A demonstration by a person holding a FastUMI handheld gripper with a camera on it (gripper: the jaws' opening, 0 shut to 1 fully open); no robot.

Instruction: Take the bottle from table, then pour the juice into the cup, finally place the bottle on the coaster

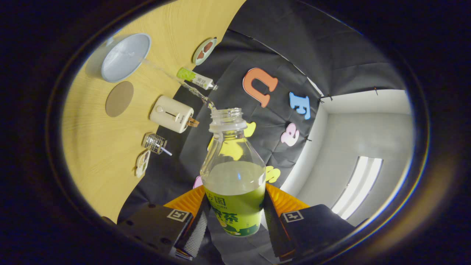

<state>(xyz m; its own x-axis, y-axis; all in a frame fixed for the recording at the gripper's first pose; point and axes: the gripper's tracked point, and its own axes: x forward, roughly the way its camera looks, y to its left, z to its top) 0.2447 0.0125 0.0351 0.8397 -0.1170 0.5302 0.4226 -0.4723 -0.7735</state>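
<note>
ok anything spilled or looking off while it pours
No spill shows: the stream from the bottle, clamped in the gripper, arcs into the cup. One oddity: a small tube lies on its side beyond the brown coaster, near the table's back edge.

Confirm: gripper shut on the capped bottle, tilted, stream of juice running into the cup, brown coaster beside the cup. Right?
One error: the bottle is uncapped, its mouth open. The gripper view shows the rest as stated: the gripper is shut on the tilted bottle, a thin stream runs from its mouth into the cup, and the coaster lies beside the cup.
</note>
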